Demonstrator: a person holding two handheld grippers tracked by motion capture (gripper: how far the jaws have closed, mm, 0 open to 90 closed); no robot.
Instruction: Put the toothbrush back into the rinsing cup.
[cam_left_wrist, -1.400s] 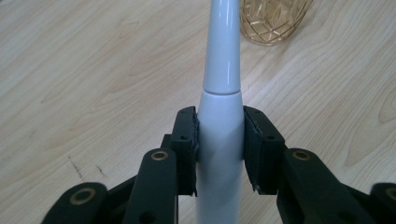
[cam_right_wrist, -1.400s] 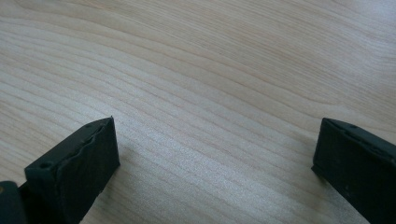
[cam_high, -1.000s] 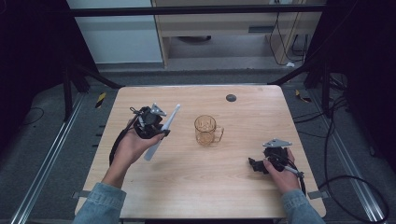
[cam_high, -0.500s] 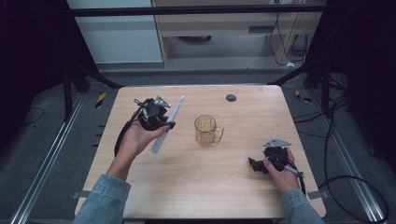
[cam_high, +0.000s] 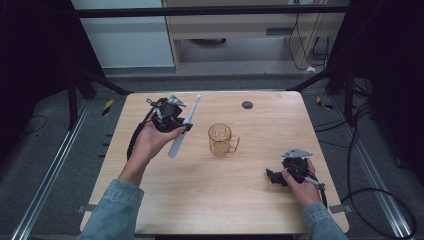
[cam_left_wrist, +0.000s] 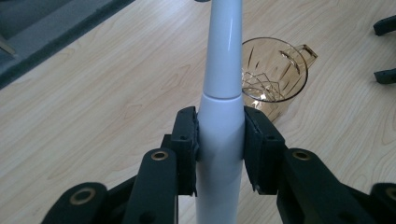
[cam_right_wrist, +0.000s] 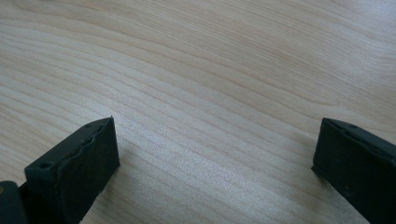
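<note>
Pale wood with a fine, wavy grain covers the table (cam_high: 210, 200), a squarish top with rounded corners standing on grey carpet between dark frame posts, with a low cabinet and trailing cables behind it. Near the far edge sits a small dark round disc (cam_high: 247, 105). At the middle stands a glass mug (cam_high: 220, 139), amber-tinted and see-through, with a cut star pattern in its wall and a handle that points to the right in the high view; in the left gripper view it (cam_left_wrist: 271, 74) shows just behind the held thing. That thing is a white electric toothbrush handle (cam_high: 183, 127), smooth, glossy plastic, round in section and narrowing toward its far end, with a seam where the thicker body meets the slimmer neck (cam_left_wrist: 223, 95). The left gripper (cam_high: 172, 117) is clamped on its thick body, the two black ribbed pads pressing flat against either side, so the handle is held off the table left of the mug, slanting from lower left to upper right in the high view. The left hand is raised above the tabletop, forearm in a denim sleeve (cam_high: 112, 210) reaching in from the bottom edge. The right gripper (cam_high: 280, 176) is low at the table's right front, held in a hand that rests by the tabletop, and its blocky black jaws stand wide apart over bare wood with nothing between them (cam_right_wrist: 215, 154).
</note>
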